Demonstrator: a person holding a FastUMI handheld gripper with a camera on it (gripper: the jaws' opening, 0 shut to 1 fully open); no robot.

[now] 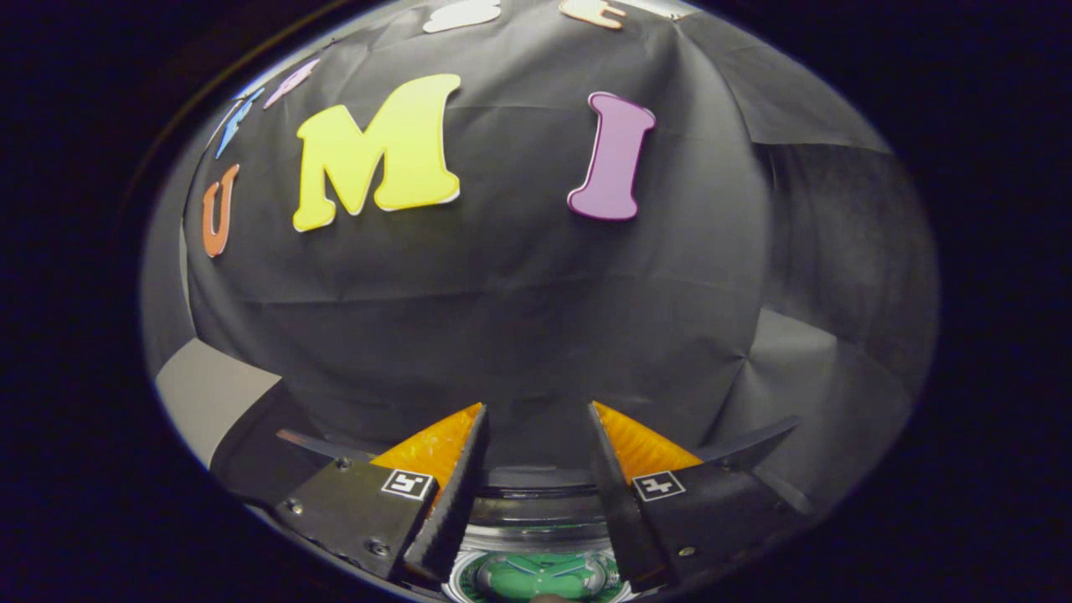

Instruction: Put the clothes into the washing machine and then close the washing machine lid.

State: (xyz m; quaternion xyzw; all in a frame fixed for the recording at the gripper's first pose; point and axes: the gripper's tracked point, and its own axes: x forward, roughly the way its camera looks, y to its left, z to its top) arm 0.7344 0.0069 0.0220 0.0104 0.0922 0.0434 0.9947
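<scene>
Gripper [536, 435] fingers apart, nothing between. Washing machine [536, 540] just below fingers: round opening, green inside; whether that's clothes, can't tell. I'd tilt down, confirm load and lid first. Beyond: booth wall [519, 318].

Camera rides on gripper [536, 419], faces booth wall [519, 318] close ahead; washing machine [536, 536] below fingers.

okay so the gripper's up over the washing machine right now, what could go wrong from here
1. The gripper is open with nothing between its fingers, pointing at the booth wall, so no clothes are lined up for a grasp.
2. The washing machine sits low between the fingers with just its rim and green inside showing; a blind descent could clip that rim.
</scene>
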